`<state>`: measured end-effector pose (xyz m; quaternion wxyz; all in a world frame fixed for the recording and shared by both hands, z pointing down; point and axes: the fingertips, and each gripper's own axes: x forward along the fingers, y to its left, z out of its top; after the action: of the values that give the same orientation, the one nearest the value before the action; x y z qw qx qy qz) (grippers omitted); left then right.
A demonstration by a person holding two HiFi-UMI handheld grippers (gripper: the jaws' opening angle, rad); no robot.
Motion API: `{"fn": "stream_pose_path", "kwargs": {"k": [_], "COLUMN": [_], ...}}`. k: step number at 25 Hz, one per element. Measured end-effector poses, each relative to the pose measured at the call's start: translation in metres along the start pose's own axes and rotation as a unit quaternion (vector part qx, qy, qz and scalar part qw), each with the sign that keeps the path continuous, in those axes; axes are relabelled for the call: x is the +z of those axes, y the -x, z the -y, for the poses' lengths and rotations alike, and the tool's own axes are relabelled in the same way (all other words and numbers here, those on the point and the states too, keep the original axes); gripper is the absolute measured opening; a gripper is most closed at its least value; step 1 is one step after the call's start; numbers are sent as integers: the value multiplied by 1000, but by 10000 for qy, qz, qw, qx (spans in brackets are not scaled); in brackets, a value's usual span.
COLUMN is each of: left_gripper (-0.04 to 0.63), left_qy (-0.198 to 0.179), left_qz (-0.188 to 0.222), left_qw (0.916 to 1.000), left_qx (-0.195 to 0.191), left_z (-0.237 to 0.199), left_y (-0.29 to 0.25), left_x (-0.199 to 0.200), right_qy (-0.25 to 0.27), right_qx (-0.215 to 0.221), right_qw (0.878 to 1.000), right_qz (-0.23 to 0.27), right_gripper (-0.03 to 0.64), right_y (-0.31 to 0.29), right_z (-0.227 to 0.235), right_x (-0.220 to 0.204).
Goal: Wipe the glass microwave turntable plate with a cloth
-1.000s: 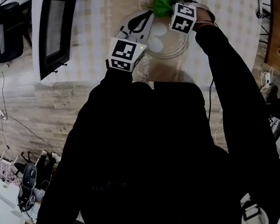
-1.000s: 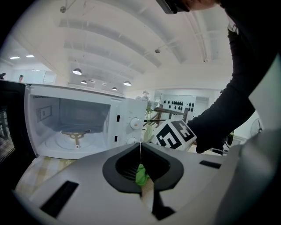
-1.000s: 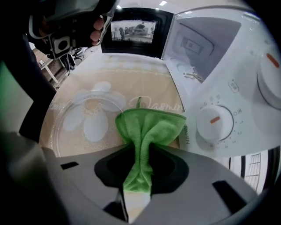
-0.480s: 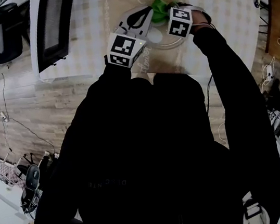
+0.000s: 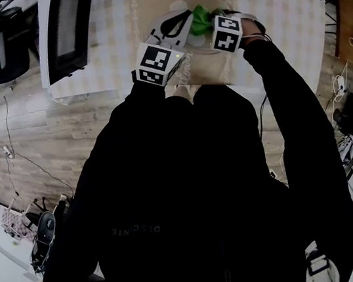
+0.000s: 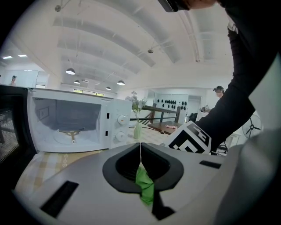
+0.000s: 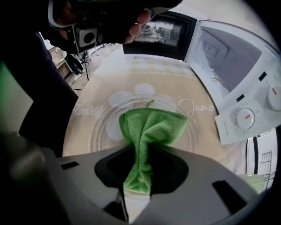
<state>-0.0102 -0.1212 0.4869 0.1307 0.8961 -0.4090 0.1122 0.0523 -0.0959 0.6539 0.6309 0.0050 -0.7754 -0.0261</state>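
Step in hand: the wipe itself.

Your right gripper (image 7: 139, 176) is clamped on the green cloth (image 7: 151, 127). A bunched fold runs back between the jaws. The free end fans forward over the middle of the glass turntable plate (image 7: 99, 138).

The plate is out of the microwave (image 7: 232, 57), in front of the open oven. The printed tablecloth (image 7: 131, 72) shows through it. The roller ring (image 6: 72, 132) is visible inside the cavity.

Your left gripper (image 6: 140, 151) has its jaws drawn almost together, with only a thin pale upright line between them. Clear glass seen edge-on reads poorly, but I take that line to be the plate's rim, pinched and tipped up rather than lying flat. The green beyond the jaws is the cloth on the far face, not in this grip.

In the head view both grippers sit close together at the plate with the cloth between them. Your body hides the near table.

Judgement: wiping is under way. The cloth covers the centre and the outer band is bare of cloth.

What the next move calls for:
- Press the cloth flat to the glass and sweep out toward the rim.
- Hold firm on the left, since the push lands on a plate held at one point of its rim.
- Let only the cloth meet the glass, not the right jaws.
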Motion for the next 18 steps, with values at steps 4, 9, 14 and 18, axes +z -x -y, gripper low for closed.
{"fn": "stream_pose_path", "kwargs": {"k": [4,9,14,18], "left_gripper": [21,21,21,21], "left_qy": [-6,-8,-39,-58], "left_qz": [-18,-24,-11,1], "left_qw": [10000,9999,9997,9995], "left_qx": [-65,-137,-239,-298], "left_z": [7,14,21,23], "left_y": [7,15,17,18], "left_x": [-4,-8,-6,-5], "right_qy": [-14,10,28,-9], "right_qx": [58,197,379,652], "right_qw": [10000,9998,9992,9977], "right_qz": [-33,-97,-148,-177], "right_gripper": [112,112,112,112], "right_y": [1,2,3,5], "right_z": [-19,-46,-73,-94], "right_x": [0,0,0,2]}}
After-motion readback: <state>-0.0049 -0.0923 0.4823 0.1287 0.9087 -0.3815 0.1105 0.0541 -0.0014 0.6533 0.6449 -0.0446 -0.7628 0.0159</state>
